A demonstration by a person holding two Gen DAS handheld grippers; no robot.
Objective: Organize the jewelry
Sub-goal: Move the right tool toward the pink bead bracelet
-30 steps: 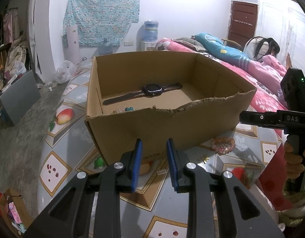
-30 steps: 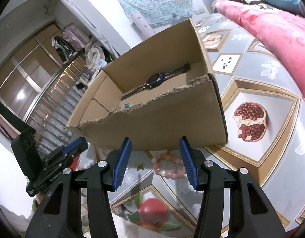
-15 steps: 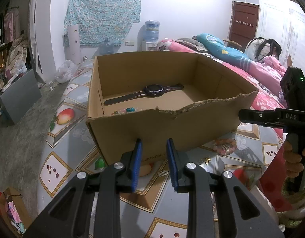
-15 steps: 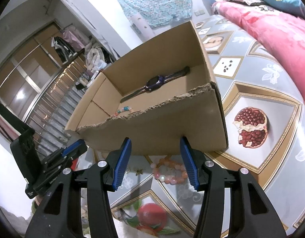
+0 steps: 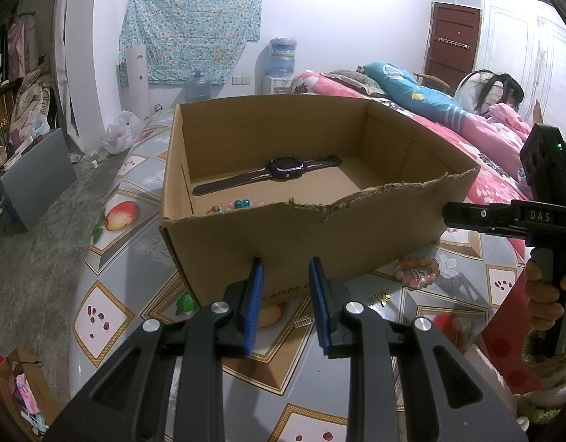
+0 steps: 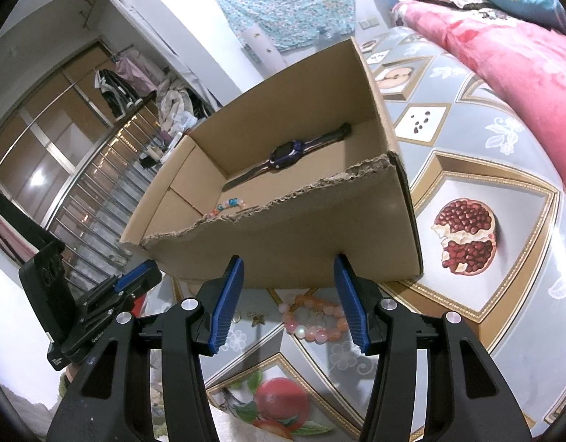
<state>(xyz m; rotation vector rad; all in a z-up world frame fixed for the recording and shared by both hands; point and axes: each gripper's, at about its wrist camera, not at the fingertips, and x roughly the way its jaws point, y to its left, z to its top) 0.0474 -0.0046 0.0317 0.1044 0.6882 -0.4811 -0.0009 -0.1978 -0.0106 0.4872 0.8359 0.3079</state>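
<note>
Both grippers empty, hovering short of the box over the fruit-print worktop (image 6: 478, 140). Left gripper (image 5: 285, 305): jaws narrowly parted, nothing between. Right gripper (image 6: 287, 304): jaws wider apart, nothing between, aimed at the pink bead bracelet (image 6: 313, 318), which lies on the worktop just in front of the box's near wall, toward its right-hand corner. Small gold charm (image 6: 256, 317) just left of the bracelet, also outside the box. Cardboard box (image 5: 360, 235), open-topped, torn near rim; inside, a short string of coloured beads (image 5: 231, 205) against the near-left corner and a dark watch (image 5: 285, 167) laid flat toward the far wall. Judged handling of bracelet: light, limp on its string, hard round beads likely to roll or slip off the pads; best pinched across one side of the loop, jaws straddling the bead row, and lifted clear of the torn rim. Compared with a second ago: more of the box interior visible, coloured beads now plainly seen above the rim; gripper openings unchanged.
</note>
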